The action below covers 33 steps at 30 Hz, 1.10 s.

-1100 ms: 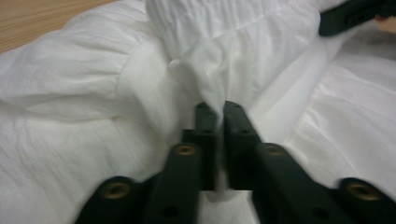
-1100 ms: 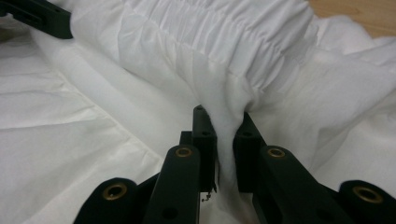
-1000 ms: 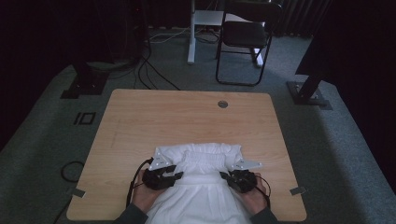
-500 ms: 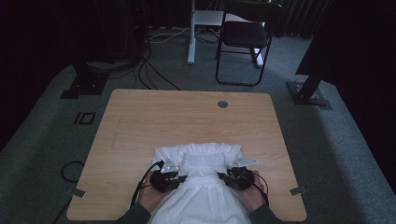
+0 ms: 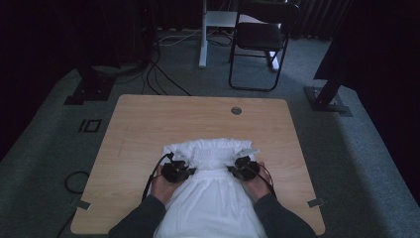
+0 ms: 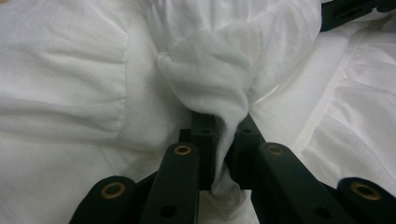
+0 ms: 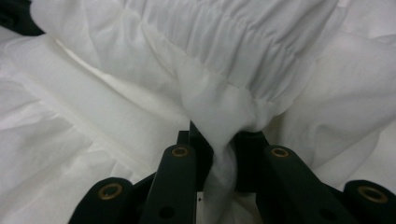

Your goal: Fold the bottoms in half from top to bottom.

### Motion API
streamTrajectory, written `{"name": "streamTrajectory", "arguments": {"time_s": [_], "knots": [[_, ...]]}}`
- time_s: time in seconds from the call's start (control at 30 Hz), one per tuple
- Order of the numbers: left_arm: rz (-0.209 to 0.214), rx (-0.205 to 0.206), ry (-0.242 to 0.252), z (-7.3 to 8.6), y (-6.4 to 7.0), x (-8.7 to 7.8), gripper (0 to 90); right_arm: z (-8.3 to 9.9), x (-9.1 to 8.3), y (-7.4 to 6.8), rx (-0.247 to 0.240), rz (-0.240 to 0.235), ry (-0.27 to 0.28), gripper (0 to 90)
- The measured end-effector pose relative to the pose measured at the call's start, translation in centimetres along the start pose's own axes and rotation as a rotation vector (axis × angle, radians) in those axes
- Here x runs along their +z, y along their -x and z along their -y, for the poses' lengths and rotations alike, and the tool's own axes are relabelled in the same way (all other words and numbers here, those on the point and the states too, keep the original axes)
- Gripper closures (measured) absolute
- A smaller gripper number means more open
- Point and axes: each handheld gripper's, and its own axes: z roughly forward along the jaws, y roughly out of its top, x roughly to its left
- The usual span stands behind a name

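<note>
Wooden table [image 5: 148, 129] on grey carpet [image 5: 44, 148] bears a white garment [image 5: 213, 153], pinched by left gripper [image 5: 184, 168] and right gripper [image 5: 237, 168].

No readable text, label, brand, number or sign anywhere on cloth, table or floor.

Dim lab: rig stands [image 5: 331, 94], floor cables [image 5: 163, 74], folding chair [image 5: 260, 42].

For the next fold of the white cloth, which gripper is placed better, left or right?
Neither clearly. The left gripper and right gripper each pinch a bunch of the cloth at matching spots on its two sides, so both should probably move together.
</note>
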Motion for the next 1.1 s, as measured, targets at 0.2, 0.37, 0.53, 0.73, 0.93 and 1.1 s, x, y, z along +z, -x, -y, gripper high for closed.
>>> {"name": "streamTrajectory", "arguments": {"time_s": [0.2, 0.37, 0.53, 0.73, 0.93, 1.1], "knots": [[-0.053, -0.020, 0.008, -2.3, -2.2, 1.7, 83.8, -3.3, 2.6, 3.2, 0.022, -0.005, -0.013, 80.7], [-0.093, -0.026, 0.012, -4.0, -3.9, 2.9, 83.8, -5.5, 4.2, 4.7, 0.036, 0.025, -0.033, 80.7], [-0.149, -0.036, -0.012, -6.2, -6.0, 4.1, 83.7, -7.3, 5.7, 5.7, 0.093, 0.062, -0.032, 80.5], [-0.152, -0.024, -0.028, -7.3, -6.6, 3.3, 85.3, -8.0, 5.4, 5.9, 0.114, 0.051, -0.023, 80.6], [-0.135, -0.008, 0.096, -8.4, -5.2, -1.0, 85.3, -9.1, -0.5, 5.0, 0.058, 0.013, 0.152, 82.0], [-0.114, 0.044, 0.214, -9.2, -3.1, -5.6, 85.3, -9.9, -4.4, 4.0, 0.011, 0.014, 0.246, 82.4]]}}
